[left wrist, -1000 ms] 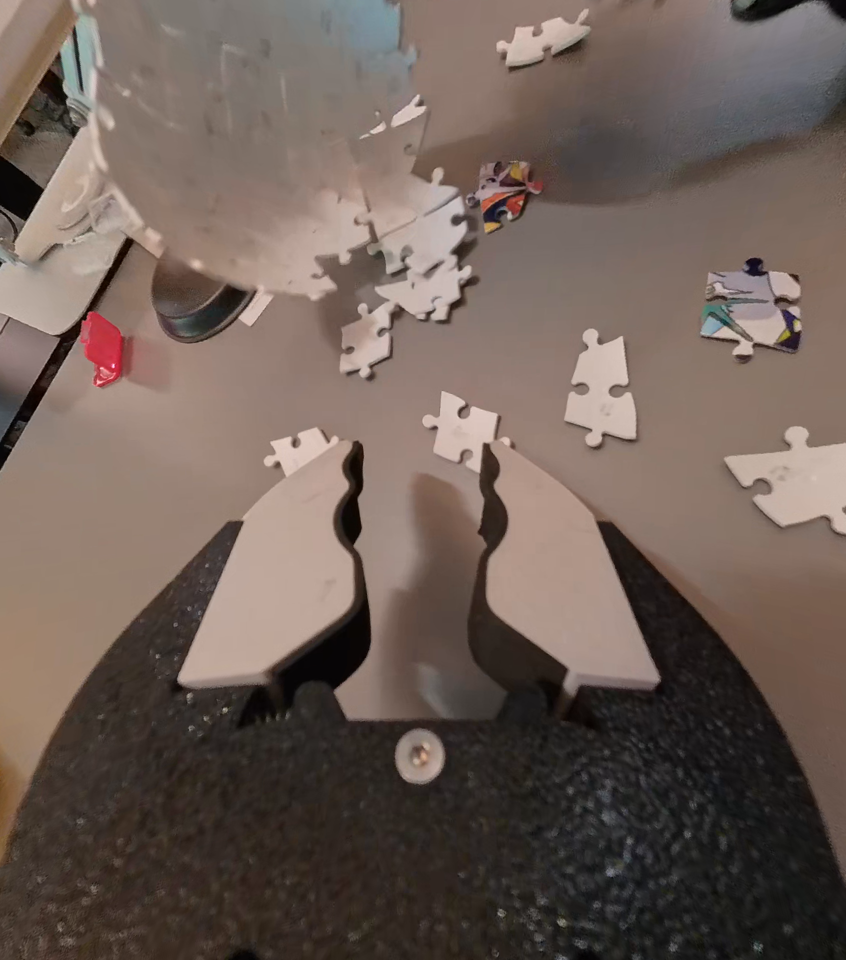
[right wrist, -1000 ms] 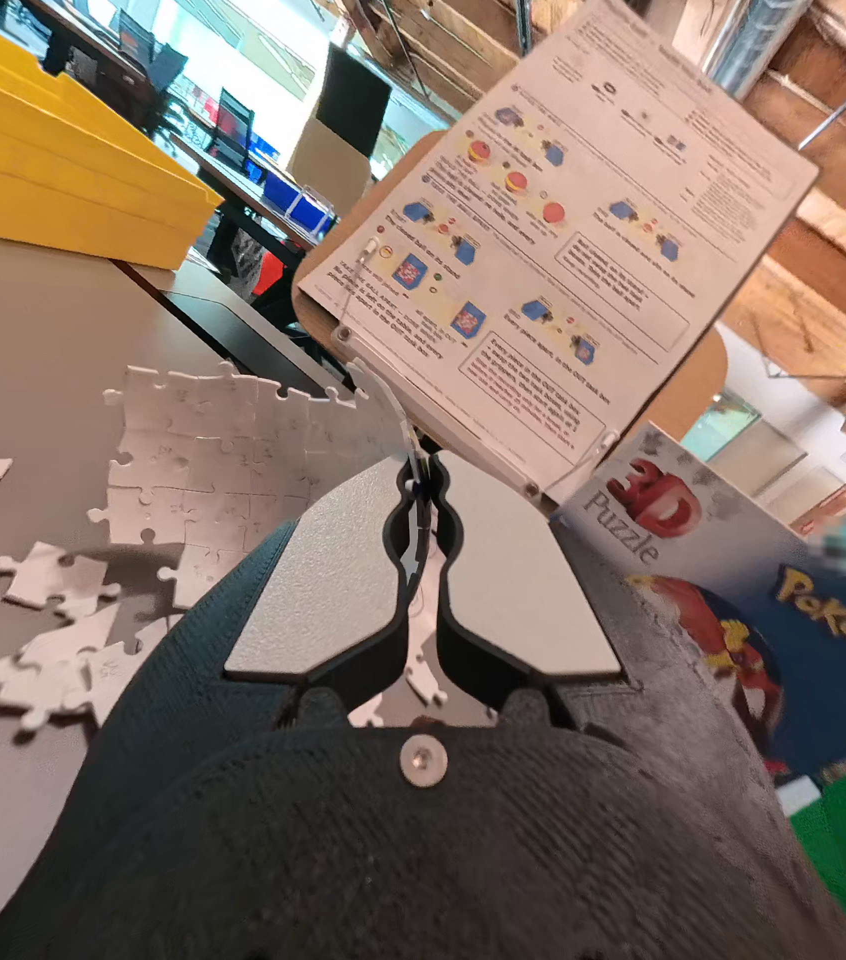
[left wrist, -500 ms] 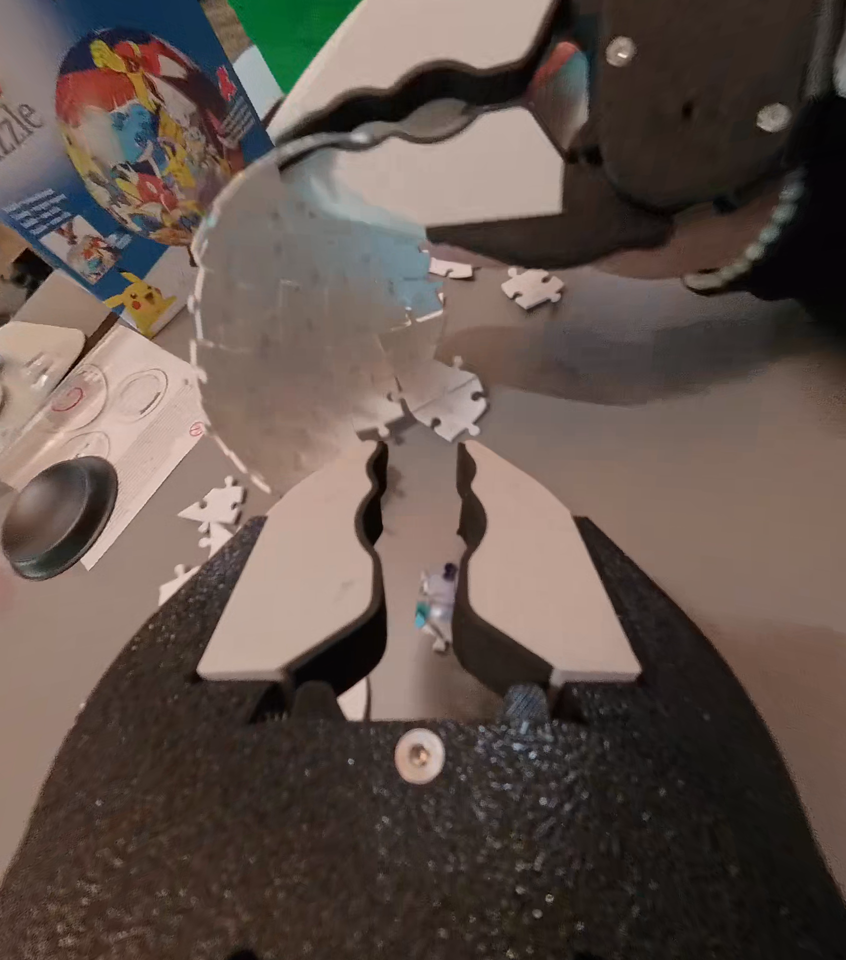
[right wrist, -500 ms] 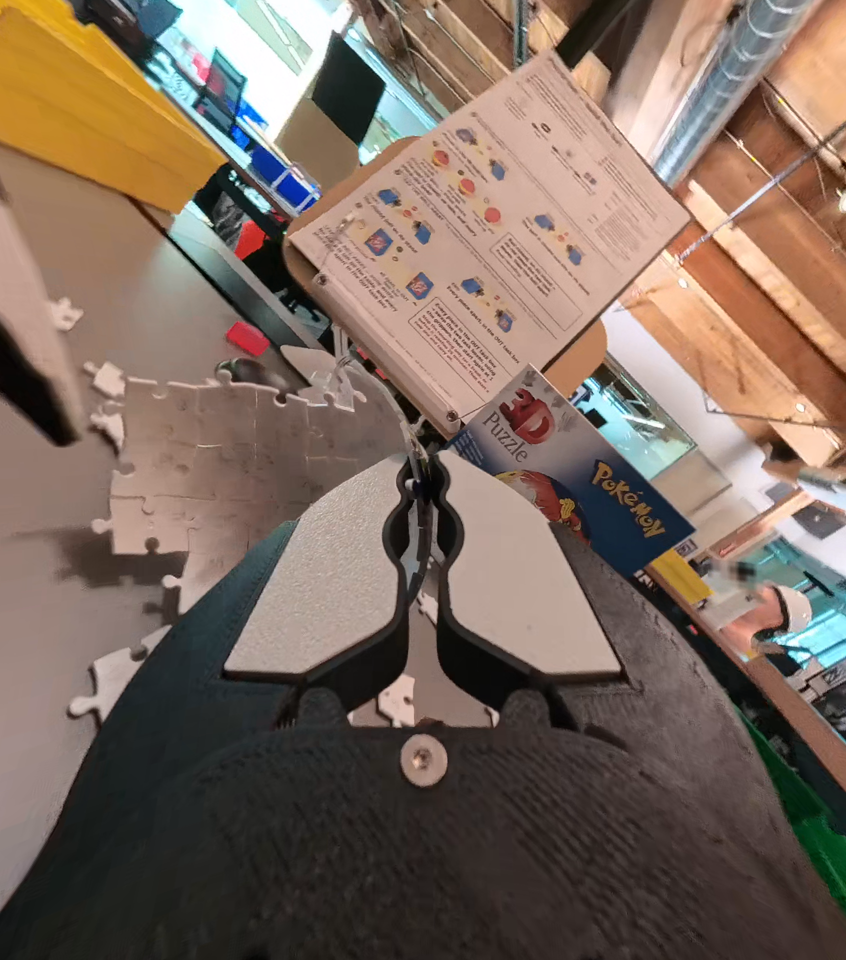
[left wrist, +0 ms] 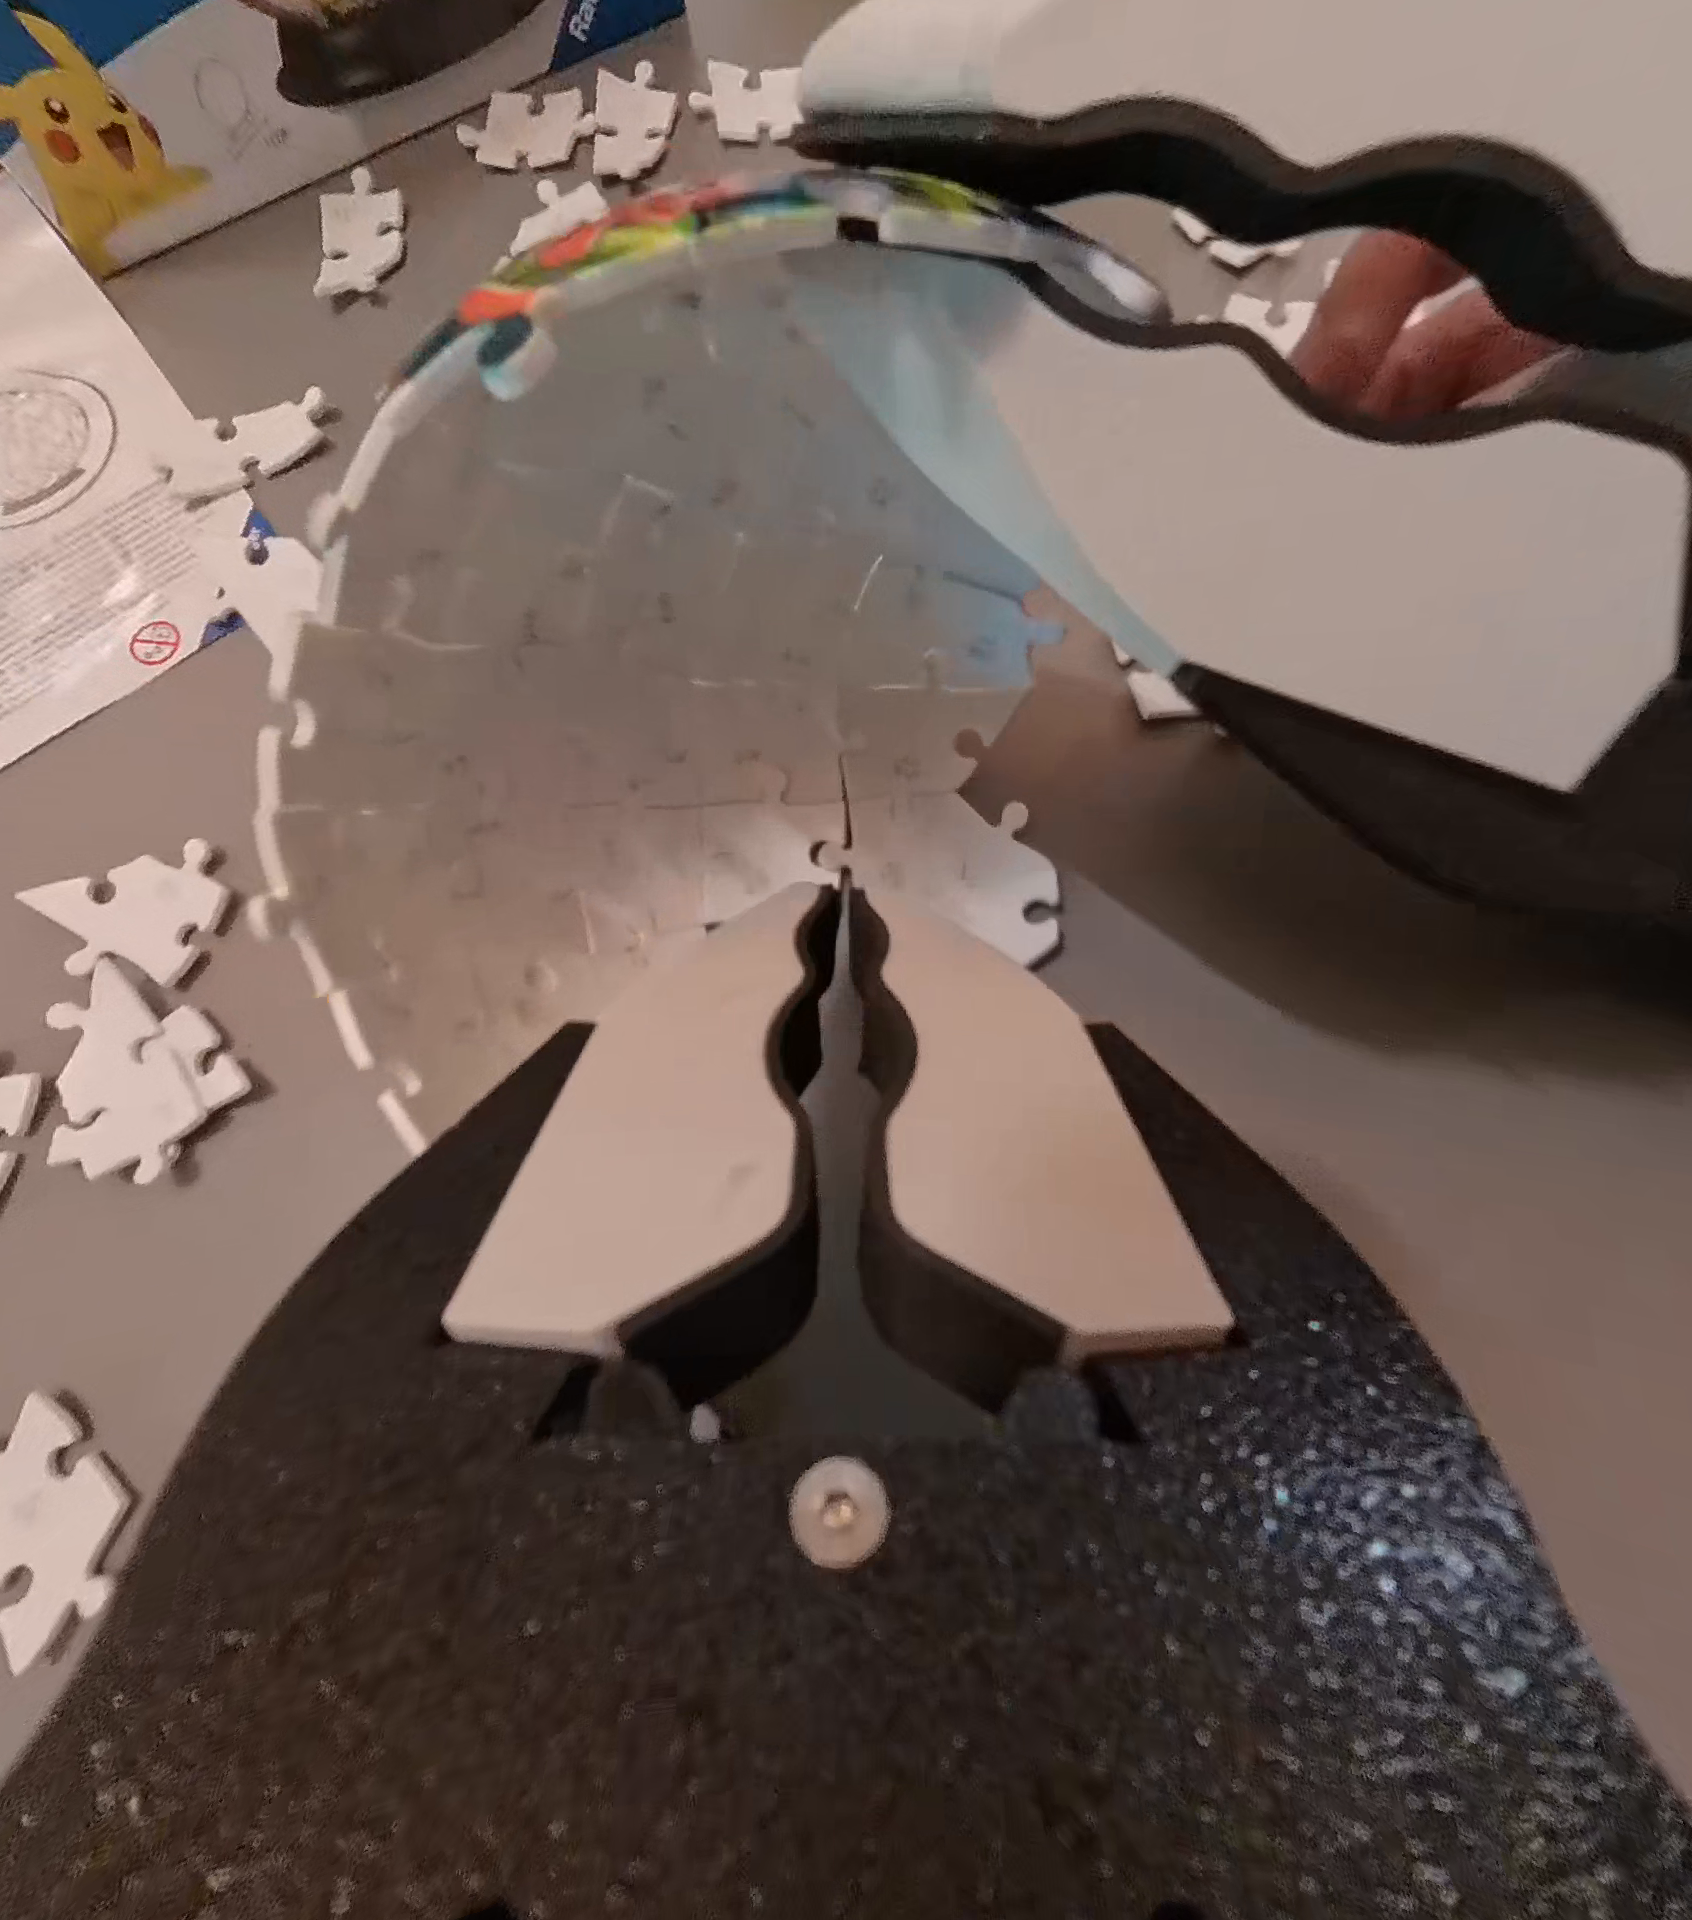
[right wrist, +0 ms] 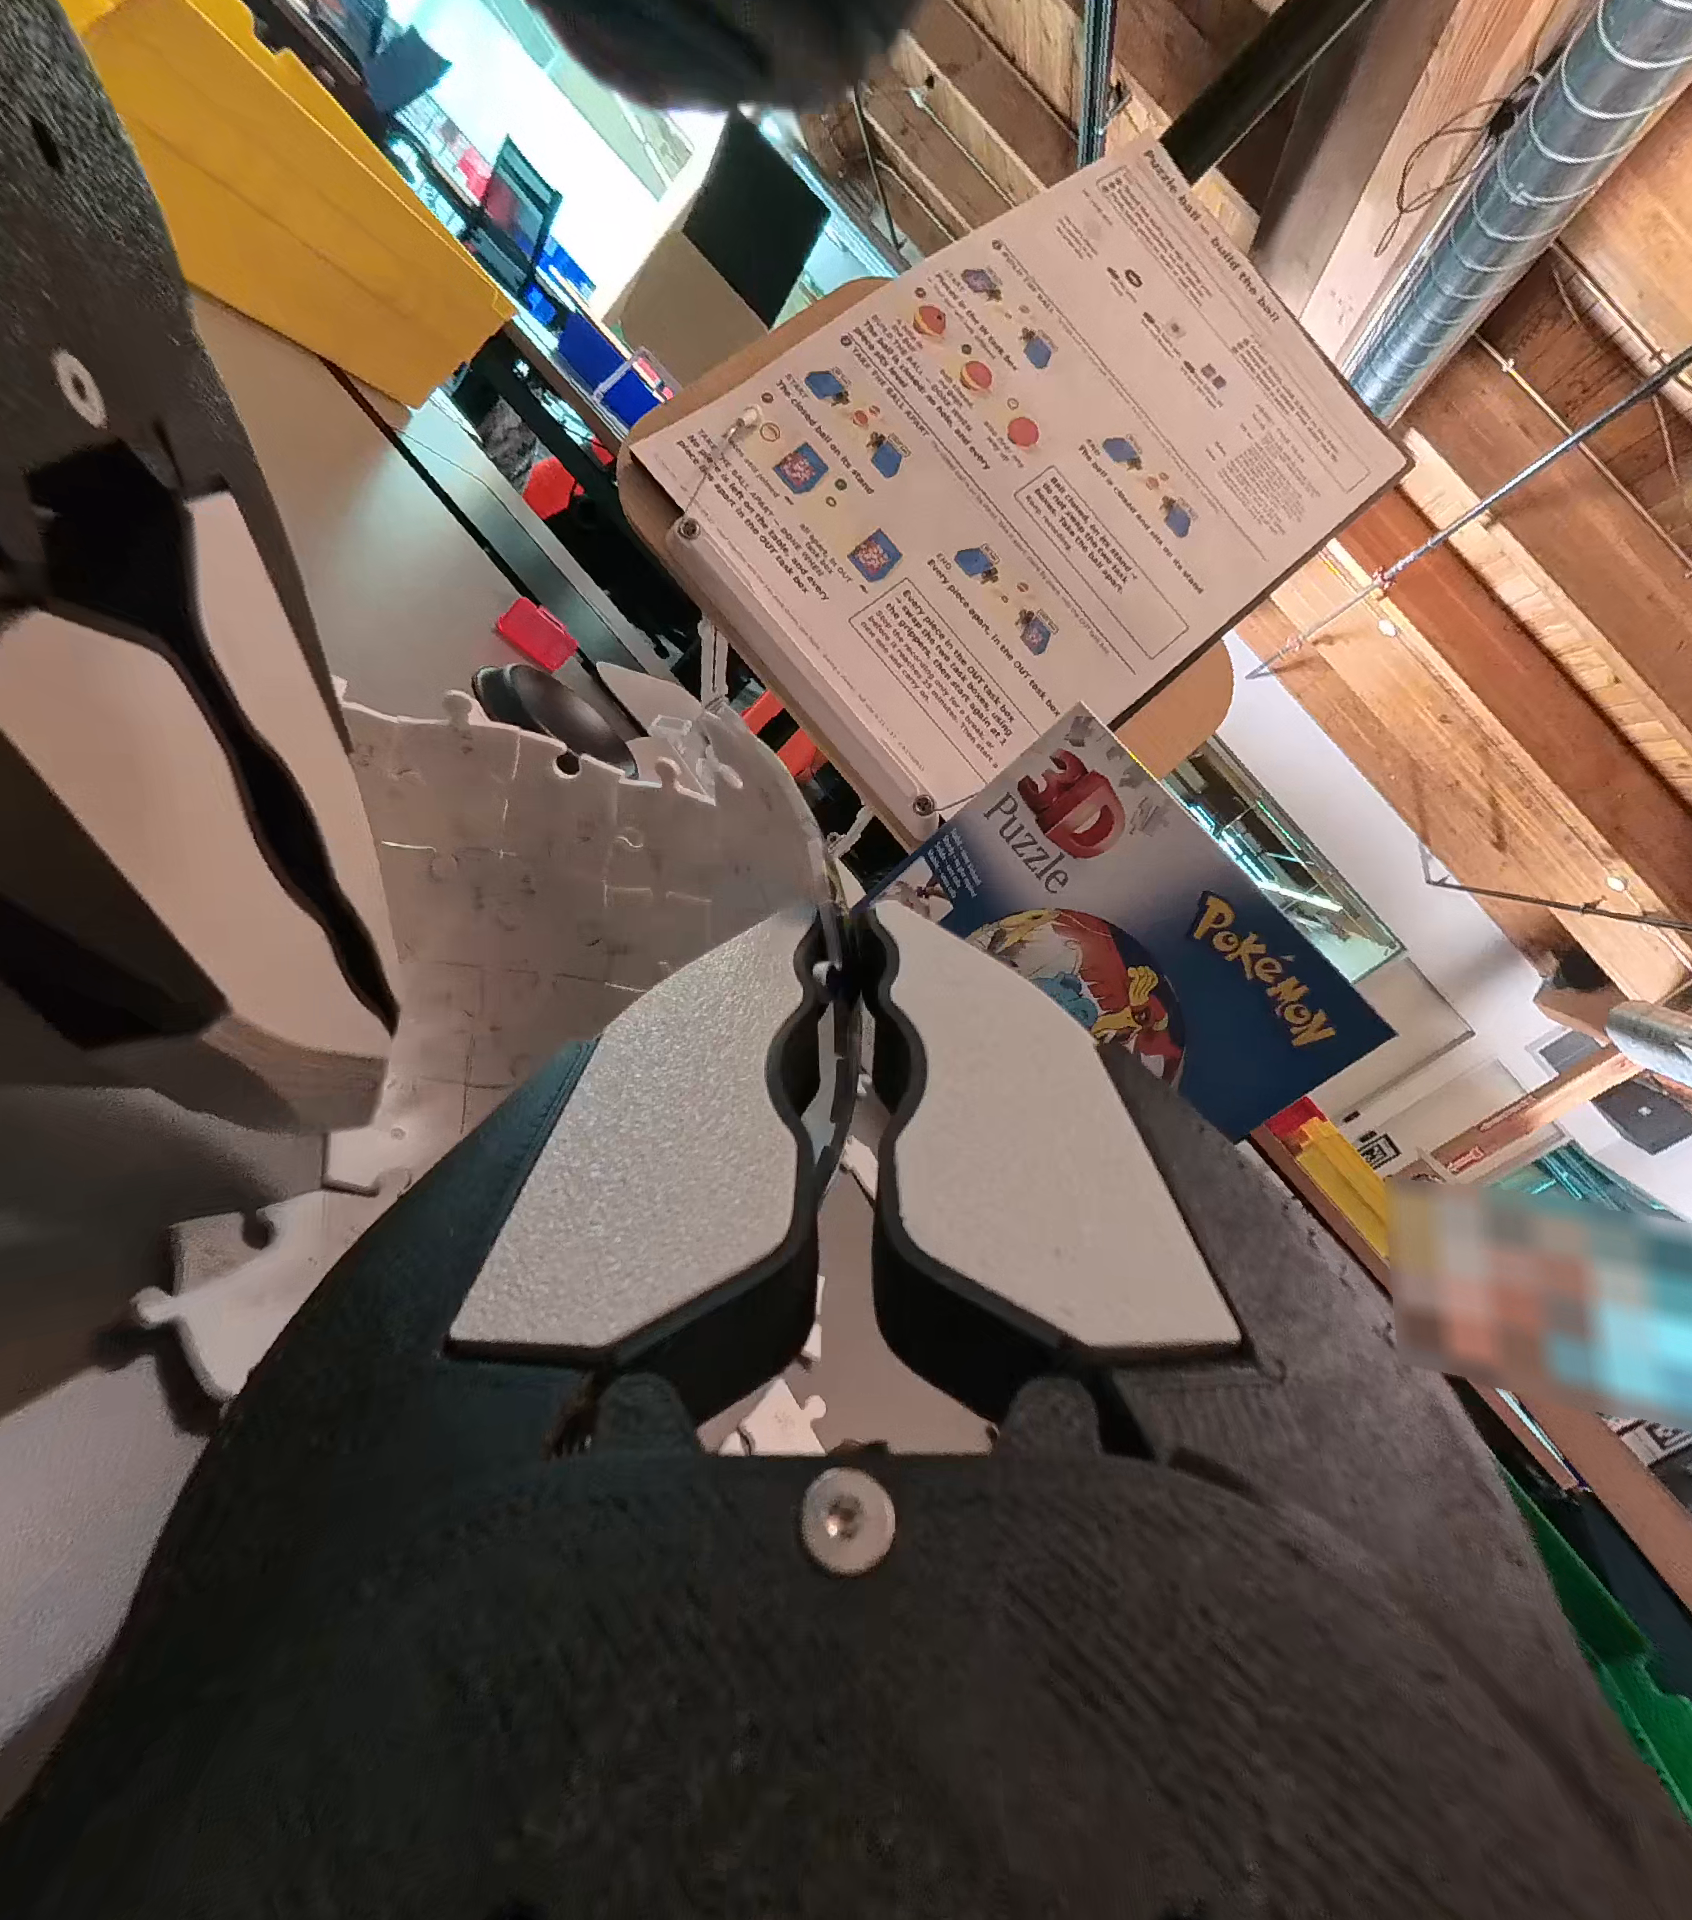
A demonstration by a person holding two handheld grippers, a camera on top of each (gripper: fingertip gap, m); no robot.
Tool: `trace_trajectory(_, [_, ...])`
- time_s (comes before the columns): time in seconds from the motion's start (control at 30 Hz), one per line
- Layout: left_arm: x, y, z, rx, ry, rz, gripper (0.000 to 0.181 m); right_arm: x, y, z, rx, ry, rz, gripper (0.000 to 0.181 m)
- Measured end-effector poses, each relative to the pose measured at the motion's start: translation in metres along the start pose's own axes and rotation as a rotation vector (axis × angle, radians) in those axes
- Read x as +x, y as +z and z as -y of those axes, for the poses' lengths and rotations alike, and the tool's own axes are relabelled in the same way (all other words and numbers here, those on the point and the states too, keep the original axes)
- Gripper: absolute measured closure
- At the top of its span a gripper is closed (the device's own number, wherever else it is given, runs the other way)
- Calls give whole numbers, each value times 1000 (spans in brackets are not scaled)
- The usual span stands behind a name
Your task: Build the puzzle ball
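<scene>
Overhead timber ceiling [right wrist: 1600, 436], grey table [left wrist: 1237, 1091], scattered loose pieces [left wrist: 135, 1081]

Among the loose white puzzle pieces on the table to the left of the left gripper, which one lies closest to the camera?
The single loose piece at the lower left edge of the left wrist view, lying alone below the other pieces.

The puzzle box [left wrist: 198, 125] is being cropped by the top edge; the right claw [left wrist: 852, 213] is being blurred, its body cut off.
</scene>
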State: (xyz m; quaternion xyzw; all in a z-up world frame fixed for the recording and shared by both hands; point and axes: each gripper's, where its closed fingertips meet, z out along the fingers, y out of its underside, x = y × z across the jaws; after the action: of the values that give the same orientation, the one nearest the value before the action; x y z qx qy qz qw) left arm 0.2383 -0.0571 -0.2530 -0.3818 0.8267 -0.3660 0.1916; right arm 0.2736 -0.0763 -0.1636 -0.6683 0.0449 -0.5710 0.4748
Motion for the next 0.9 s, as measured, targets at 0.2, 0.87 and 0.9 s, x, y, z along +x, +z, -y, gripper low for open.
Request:
trace_trajectory(0.2, [-1,23,1,-79,-12,45,181,3,-3,-5,-6,51,-12,177])
trace_trajectory(0.87, [-17,6,15,-62,-15,163,181,3,-5,-13,-19,69,-19,177])
trace_trajectory(0.9, [-19,0,15,-60,-15,173,181,3,-4,-12,-20,59,-20,177])
